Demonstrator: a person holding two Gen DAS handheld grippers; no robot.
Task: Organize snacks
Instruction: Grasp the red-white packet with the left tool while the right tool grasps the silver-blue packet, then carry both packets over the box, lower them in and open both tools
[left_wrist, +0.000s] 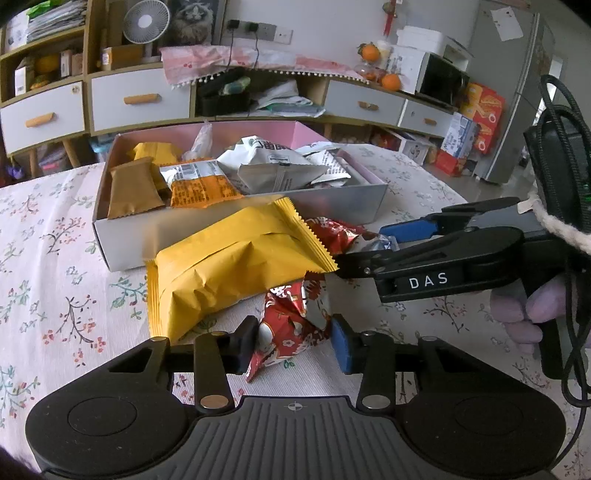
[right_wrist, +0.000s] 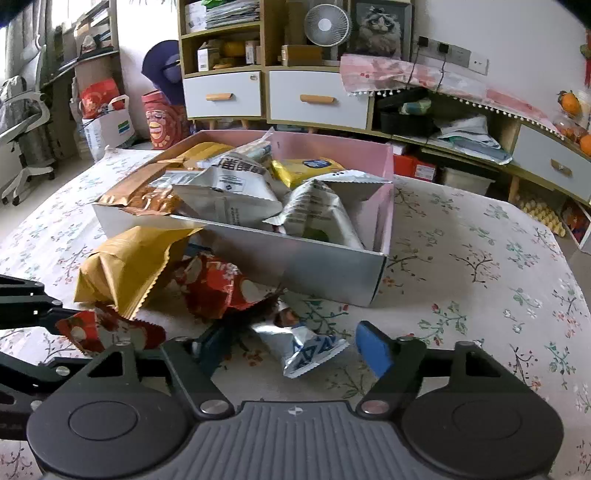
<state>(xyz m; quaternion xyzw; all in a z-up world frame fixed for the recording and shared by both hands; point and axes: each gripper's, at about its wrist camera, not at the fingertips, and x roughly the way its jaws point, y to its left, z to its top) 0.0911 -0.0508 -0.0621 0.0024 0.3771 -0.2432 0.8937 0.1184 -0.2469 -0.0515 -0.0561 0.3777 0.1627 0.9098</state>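
My left gripper (left_wrist: 293, 345) is shut on a crumpled red patterned snack packet (left_wrist: 295, 317), one pad on each side of it. A large yellow packet (left_wrist: 236, 273) leans against the front wall of the silver and pink box (left_wrist: 332, 201), which holds several snack bags. My right gripper (right_wrist: 293, 347) reaches in from the right and stands open around a small silver and blue packet (right_wrist: 310, 349) lying on the cloth, with a gap at each pad. In the right wrist view a second red packet (right_wrist: 218, 284) lies between the yellow packet (right_wrist: 122, 266) and the box (right_wrist: 295, 258).
The table wears a floral cloth (right_wrist: 461, 277). Behind it runs a sideboard with white drawers (left_wrist: 140, 99), a fan and oranges. A gloved hand (left_wrist: 517, 317) holds the right gripper, with a cable hanging beside it. Bare cloth lies right of the box.
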